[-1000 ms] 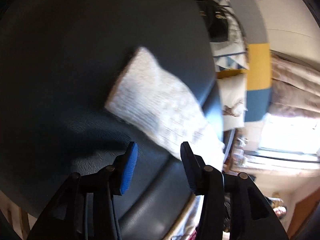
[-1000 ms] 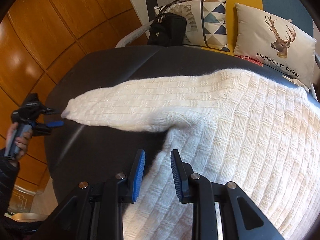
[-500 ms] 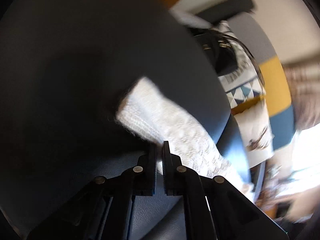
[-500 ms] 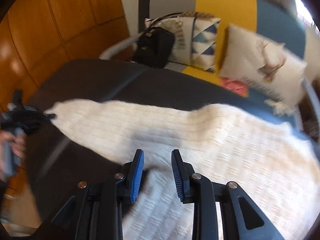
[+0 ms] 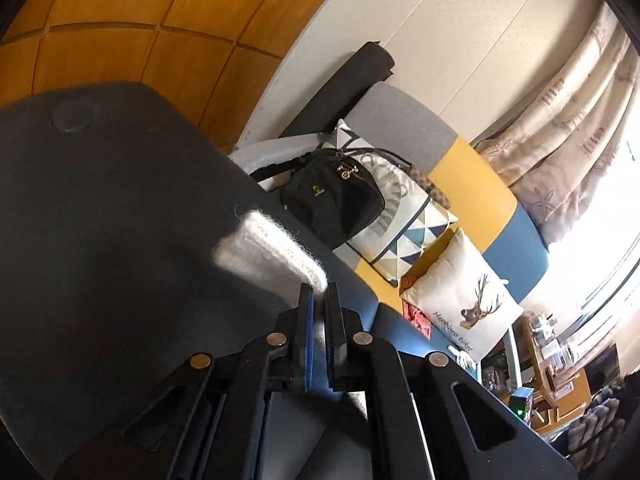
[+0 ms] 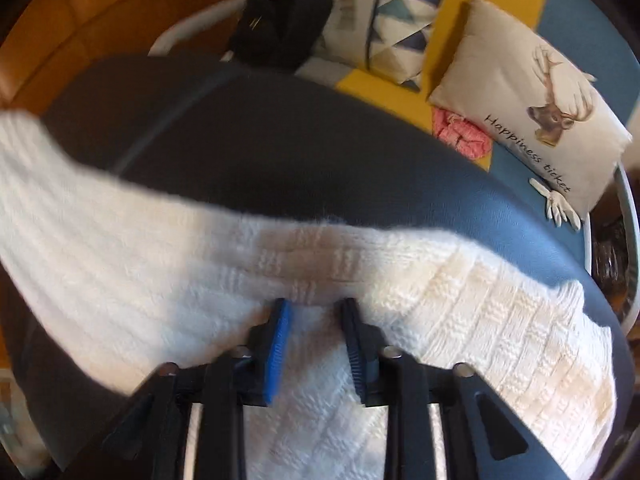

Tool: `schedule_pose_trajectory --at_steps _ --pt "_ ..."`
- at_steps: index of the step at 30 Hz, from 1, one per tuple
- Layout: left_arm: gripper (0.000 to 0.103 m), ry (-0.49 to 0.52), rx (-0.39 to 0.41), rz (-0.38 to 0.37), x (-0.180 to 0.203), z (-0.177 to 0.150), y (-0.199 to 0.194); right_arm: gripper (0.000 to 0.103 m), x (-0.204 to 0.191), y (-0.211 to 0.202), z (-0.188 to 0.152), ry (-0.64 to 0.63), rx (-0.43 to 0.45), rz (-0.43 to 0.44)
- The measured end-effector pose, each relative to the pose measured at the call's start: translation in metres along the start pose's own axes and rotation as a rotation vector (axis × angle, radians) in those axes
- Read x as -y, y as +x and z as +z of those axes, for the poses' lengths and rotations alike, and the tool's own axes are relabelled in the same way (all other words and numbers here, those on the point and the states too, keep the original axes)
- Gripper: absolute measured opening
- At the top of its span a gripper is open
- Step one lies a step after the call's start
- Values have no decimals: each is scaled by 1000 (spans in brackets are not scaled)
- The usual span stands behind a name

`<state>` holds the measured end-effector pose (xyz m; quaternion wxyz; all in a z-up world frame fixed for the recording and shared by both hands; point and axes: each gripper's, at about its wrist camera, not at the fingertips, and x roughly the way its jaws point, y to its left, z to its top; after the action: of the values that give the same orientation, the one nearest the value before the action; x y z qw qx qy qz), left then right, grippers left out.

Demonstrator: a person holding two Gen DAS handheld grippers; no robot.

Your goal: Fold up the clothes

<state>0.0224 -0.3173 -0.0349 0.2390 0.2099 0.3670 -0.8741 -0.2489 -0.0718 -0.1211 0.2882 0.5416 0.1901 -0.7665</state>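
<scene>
Left gripper (image 5: 318, 296) clamps sweater (image 6: 400, 280) cuff; right gripper (image 6: 316, 320) spread over sweater body.

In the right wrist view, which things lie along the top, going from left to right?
Black handbag → triangle-pattern cushion → pink cloth → deer cushion.

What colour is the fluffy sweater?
The sweater is cream-white with a knitted block pattern, clearest in the right wrist view.
</scene>
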Motion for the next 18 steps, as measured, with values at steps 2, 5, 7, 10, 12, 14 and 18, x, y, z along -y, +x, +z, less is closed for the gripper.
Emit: schedule_pose_trajectory --at_steps 2,5,7,10,12,14,18 --pt "3 -13 23 -21 2 13 -1 0 -5 3 6 8 22 11" --pt "3 10 84 -16 11 41 -6 0 -9 3 18 52 93 36" --pt "3 46 111 22 17 58 -4 0 -9 -4 29 109 166 52" --pt "3 75 83 135 17 75 20 0 -13 17 46 129 141 13" --pt "3 72 48 201 6 77 38 0 -6 14 47 164 158 65" --pt "3 72 17 258 -5 71 51 12 1 -1 37 165 194 131" --pt "3 29 -48 296 -38 51 61 24 -9 -40 -3 -16 205 183"
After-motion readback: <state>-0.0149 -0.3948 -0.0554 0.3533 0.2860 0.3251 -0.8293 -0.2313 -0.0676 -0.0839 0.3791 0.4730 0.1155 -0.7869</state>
